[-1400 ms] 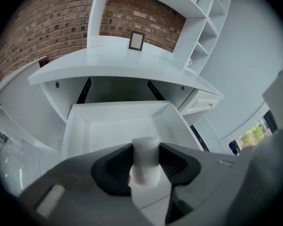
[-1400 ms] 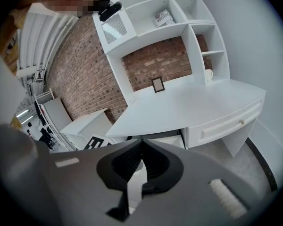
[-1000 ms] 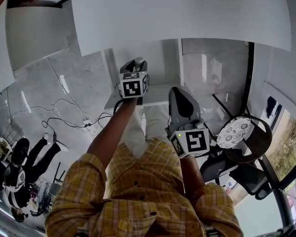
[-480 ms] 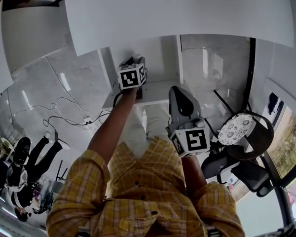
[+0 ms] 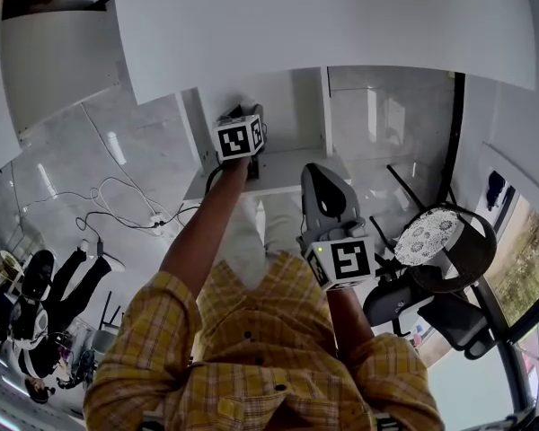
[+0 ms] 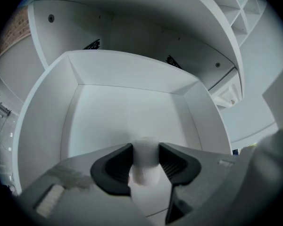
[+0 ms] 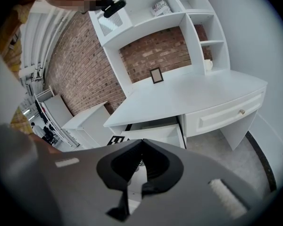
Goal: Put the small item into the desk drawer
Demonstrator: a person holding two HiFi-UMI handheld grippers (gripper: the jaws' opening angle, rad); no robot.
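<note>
The left tool (image 6: 145, 157) is clamped on the item (image 6: 145, 160), a small white rounded piece pinched between the two dark pads, with its end poking out past them. It hangs over the open drawer (image 6: 127, 109), whose white floor and walls fill the left gripper view; the item is above the drawer floor (whether it touches, I cannot tell). In the head view the left tool (image 5: 242, 124) is reached out at arm's length, just under the edge of the table (image 5: 323, 25) and over the drawer (image 5: 287, 167).

The right tool (image 7: 143, 141) is closed, its tips meeting and nothing held between them. In the head view it (image 5: 322, 182) is drawn back close to the body, beside the drawer and apart from the left tool. Its own view looks across the room at the white table (image 7: 193, 95) with the drawer (image 7: 156, 132) pulled out beneath it, and a small frame (image 7: 156, 75) standing against the brick wall.
</note>
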